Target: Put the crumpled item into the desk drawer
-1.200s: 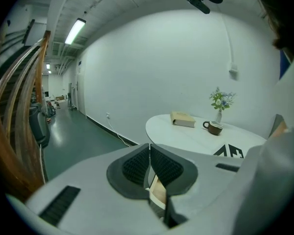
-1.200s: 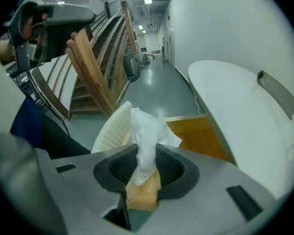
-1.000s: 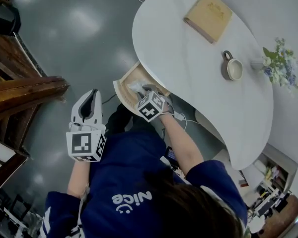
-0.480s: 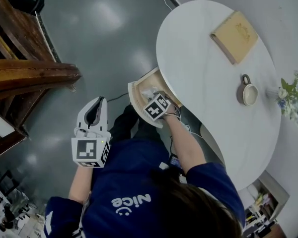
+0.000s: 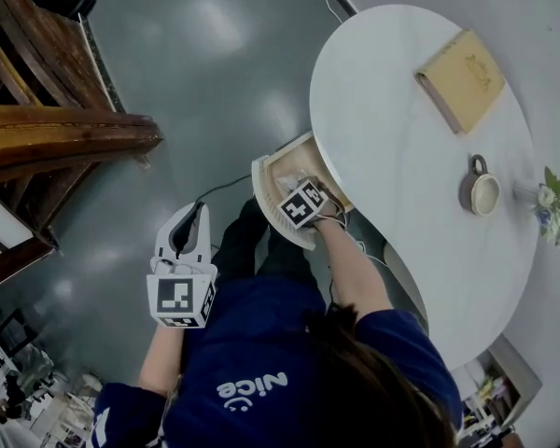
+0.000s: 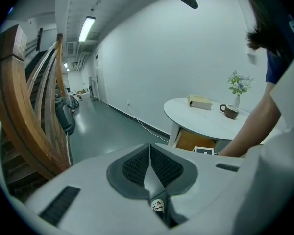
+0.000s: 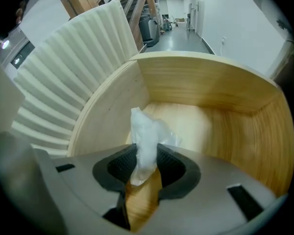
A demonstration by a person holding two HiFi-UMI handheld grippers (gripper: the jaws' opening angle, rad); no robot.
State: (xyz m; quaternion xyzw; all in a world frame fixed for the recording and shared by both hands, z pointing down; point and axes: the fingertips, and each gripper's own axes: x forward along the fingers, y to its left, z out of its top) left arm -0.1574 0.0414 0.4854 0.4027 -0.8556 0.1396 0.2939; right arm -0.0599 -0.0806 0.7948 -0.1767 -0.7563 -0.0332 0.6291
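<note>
Crumpled white tissue [image 7: 146, 131] is already down inside the open drawer, so the carrying looks done. At the left, the left tongs [image 6: 150, 161] hang closed and empty above the grey floor [image 5: 168, 82], well apart from the work. Next, the light wooden drawer [image 7: 201, 82] stands pulled out from under the round white counter [image 5: 401, 110]. The right tongs [image 7: 146, 164] reach into it, pads touching the tissue on both sides, the jaws having just been opening a little. What remains, I judge, is releasing it fully and withdrawing.
</note>
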